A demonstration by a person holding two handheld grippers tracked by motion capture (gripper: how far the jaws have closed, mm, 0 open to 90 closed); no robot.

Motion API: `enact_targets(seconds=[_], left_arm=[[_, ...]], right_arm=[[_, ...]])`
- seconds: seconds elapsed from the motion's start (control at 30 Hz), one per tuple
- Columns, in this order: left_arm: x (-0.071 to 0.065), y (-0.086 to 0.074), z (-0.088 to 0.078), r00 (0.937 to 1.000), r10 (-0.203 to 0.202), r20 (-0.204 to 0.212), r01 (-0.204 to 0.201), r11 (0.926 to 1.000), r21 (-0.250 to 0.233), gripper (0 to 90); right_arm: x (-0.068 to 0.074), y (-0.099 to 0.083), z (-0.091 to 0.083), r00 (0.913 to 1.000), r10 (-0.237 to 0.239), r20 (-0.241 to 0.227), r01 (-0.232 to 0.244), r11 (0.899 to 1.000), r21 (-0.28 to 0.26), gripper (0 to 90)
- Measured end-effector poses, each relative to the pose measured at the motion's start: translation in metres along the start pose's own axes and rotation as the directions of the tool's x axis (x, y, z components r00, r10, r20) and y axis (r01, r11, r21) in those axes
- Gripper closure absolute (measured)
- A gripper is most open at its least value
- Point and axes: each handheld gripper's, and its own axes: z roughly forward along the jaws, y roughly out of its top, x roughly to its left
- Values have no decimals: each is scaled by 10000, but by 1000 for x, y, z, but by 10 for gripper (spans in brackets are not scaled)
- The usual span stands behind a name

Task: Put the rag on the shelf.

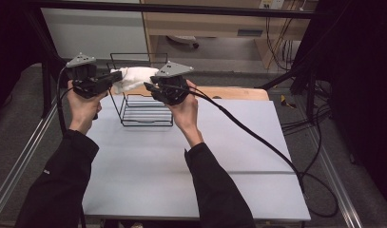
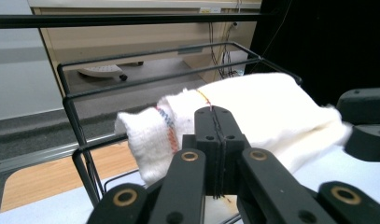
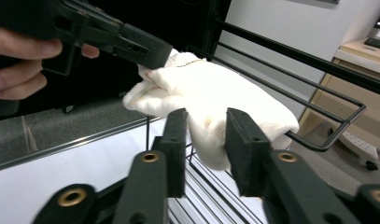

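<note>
A white cloth with a coloured stitched edge lies over the top bars of a black wire rack at the far middle of the table. My left gripper comes in from the left and is shut on the cloth's near corner; in the left gripper view its jaws stand pressed together on the fabric. My right gripper is at the rack's right side. In the right gripper view its jaws stand apart with a hanging fold of the cloth between them, unpinched.
The rack stands on a pale grey table with a wooden board behind it. A black cable trails from the right gripper across the table's right half. Metal frame rails run along both sides.
</note>
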Motion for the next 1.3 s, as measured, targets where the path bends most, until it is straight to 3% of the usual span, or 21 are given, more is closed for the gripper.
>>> enact_targets(seconds=[0.07, 0.17, 0.33, 0.67, 0.97, 1.1, 1.3], left_arm=[[0, -4, 1, 10000, 29, 16, -29, 10000, 29, 893], [0, -9, 3, 10000, 27, 29, -27, 10000, 59, 893], [2, -17, 4, 9999, 100, 48, -101, 9999, 56, 893], [7, -28, 13, 9999, 84, -138, -81, 9998, 178, 893], [8, -30, 19, 9997, 54, -218, -50, 9998, 183, 893], [7, -31, 14, 9997, 140, -176, -138, 9998, 112, 890], [4, -32, -2, 9990, 405, -164, -404, 9991, 94, 840]], right_arm=[[1, 2, -3, 10000, -20, -77, 19, 9999, -165, 627], [-1, 5, -6, 9996, 214, -163, -220, 9992, -329, 664], [-2, 1, 1, 9978, 628, -203, -622, 9976, 295, 839], [-5, -15, 29, 9946, 1002, 257, -1025, 9886, 1099, 883], [-7, -20, 38, 9945, 947, 443, -989, 9894, 1064, 832], [-5, -18, 33, 9956, 884, 322, -909, 9921, 870, 783], [-2, -9, 17, 9961, 874, 137, -881, 9944, 592, 632]])
